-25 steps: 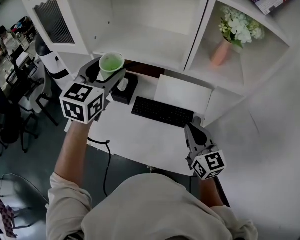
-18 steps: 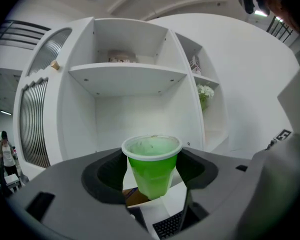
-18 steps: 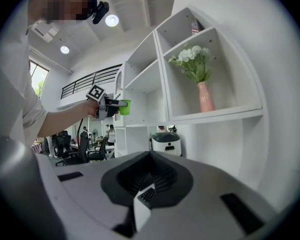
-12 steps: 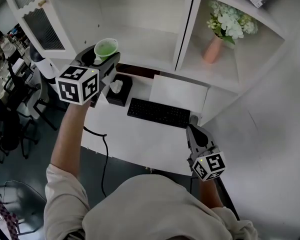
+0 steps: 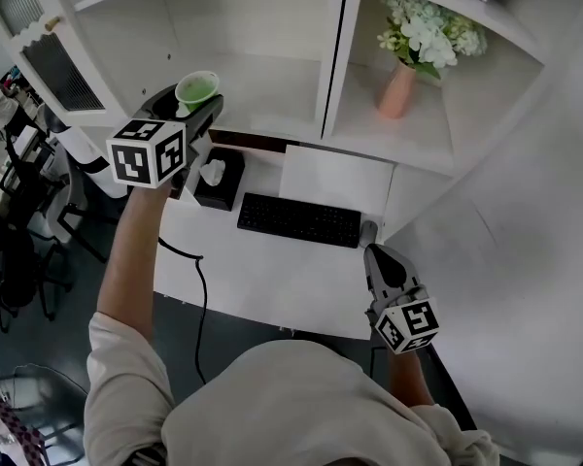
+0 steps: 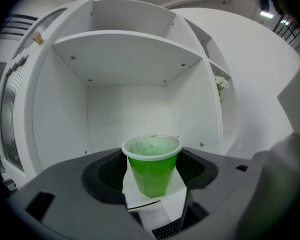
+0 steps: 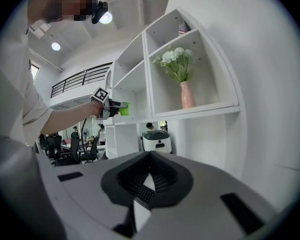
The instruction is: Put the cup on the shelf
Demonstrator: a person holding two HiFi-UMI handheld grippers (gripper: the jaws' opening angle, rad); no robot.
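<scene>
A green plastic cup (image 5: 196, 90) with a white rim stands upright between the jaws of my left gripper (image 5: 200, 107), which is shut on its sides. It hangs in the air in front of the left compartment of the white shelf unit (image 5: 272, 85). In the left gripper view the cup (image 6: 151, 166) is centred before that bare compartment (image 6: 140, 111). The right gripper view shows the cup (image 7: 124, 108) from the side, level with the shelf front. My right gripper (image 5: 374, 252) is low at the desk's near right corner, shut with nothing in it.
A pink vase of white flowers (image 5: 400, 78) fills the right compartment. On the white desk (image 5: 262, 270) lie a black keyboard (image 5: 299, 219), a black tissue box (image 5: 217, 178) and a white sheet (image 5: 335, 178). Chairs and a white machine (image 5: 83, 149) stand at the left.
My left gripper has carried the cup away from me, closer to the left shelf compartment. The right gripper has shifted slightly near the desk's corner.
</scene>
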